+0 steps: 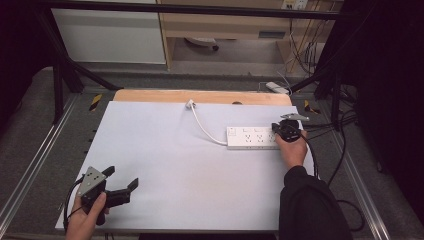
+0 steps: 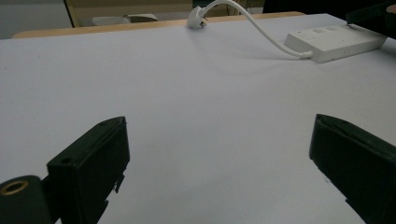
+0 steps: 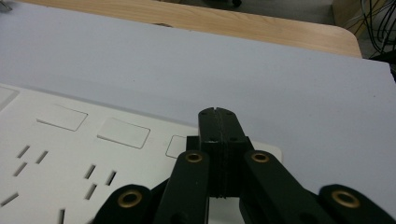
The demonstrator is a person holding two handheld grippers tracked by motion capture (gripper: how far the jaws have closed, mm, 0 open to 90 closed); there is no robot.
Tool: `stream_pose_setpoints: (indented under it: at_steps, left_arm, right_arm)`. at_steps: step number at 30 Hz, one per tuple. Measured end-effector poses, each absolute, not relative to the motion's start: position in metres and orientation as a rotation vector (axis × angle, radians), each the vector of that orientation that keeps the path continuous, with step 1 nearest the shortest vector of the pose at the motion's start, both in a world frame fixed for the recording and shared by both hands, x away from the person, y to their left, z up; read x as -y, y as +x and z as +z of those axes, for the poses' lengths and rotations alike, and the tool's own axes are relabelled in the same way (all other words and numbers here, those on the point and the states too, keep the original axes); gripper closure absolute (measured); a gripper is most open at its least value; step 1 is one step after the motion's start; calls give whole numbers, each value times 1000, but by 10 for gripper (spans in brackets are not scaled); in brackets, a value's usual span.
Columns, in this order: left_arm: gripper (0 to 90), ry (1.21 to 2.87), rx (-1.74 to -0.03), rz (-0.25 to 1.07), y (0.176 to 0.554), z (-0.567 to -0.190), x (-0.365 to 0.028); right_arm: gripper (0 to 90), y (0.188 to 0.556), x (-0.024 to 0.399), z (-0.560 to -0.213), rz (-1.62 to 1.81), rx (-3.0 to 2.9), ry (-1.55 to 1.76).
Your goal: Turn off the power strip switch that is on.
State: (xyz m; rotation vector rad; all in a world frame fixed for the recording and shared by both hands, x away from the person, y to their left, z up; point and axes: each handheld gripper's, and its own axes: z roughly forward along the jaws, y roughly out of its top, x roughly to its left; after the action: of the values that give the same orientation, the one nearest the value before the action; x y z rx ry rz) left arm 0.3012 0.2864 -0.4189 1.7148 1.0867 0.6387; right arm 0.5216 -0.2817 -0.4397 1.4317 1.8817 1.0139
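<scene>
The left gripper (image 1: 121, 184) sits at the near left corner of the white sheet (image 1: 165, 165), held in the person's left hand (image 1: 86, 220). Its jaws are spread wide, with nothing between them; in the left gripper view the bare sheet shows in the broad gap, and both jaws are cut off by the bottom edge of that view. A grey three-cornered plate (image 1: 92, 180) sits on top of it.

Farther off, at the right side of the sheet, the right gripper (image 1: 280, 129) is held in the person's right hand (image 1: 292, 150), whose dark sleeve (image 1: 307, 205) comes in from the bottom. Its jaws are pressed together, tips meeting along a thin seam in the right gripper view, and grip nothing. The closed tips rest over the right end of the white power strip (image 1: 251, 137), above the row of switches (image 3: 123, 132); whether they actually touch the strip cannot be told.

The power strip lies flat on the sheet, right of centre. Its white cord (image 1: 204, 126) curves away to a plug (image 1: 190, 104) lying at the sheet's far edge, by the wooden table edge (image 1: 200, 96). Small marks on the strip's left end are too blurred to read. Beyond the table, cables (image 1: 305, 45) hang in shadow, hard to make out.
</scene>
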Motion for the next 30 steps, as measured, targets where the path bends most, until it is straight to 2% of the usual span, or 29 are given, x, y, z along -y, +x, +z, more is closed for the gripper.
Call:
stream_pose_setpoints:
  at_steps: [30]
  left_arm:
    - [49, 1719, -1087, 638, 301, -419, -286]
  right_arm:
    - [900, 520, 280, -445, 1039, -1868, 1410]
